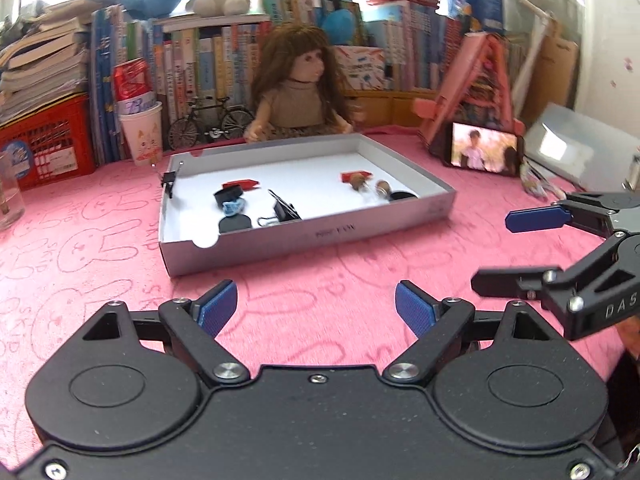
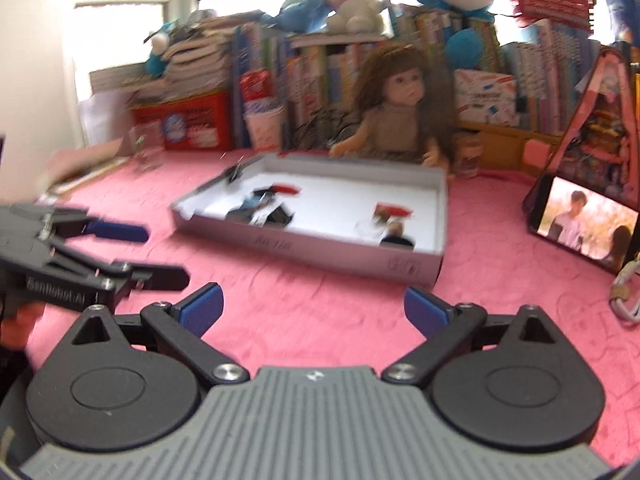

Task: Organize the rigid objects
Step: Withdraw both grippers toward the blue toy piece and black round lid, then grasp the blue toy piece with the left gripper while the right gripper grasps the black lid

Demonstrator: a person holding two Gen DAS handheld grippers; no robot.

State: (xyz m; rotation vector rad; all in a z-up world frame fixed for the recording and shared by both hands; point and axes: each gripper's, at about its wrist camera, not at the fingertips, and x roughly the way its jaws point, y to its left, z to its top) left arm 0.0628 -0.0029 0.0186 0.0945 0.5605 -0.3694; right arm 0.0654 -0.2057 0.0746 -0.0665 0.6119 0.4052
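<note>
Both my claws, left claw and right claw, released, empty, short of the box. Clips, bottles, lids already inside; worktop bare nearby. Sorting looks nearly done.

Shallow grey tray on pink cloth, holding binder clips, red tags, possibly corked vials.
</note>
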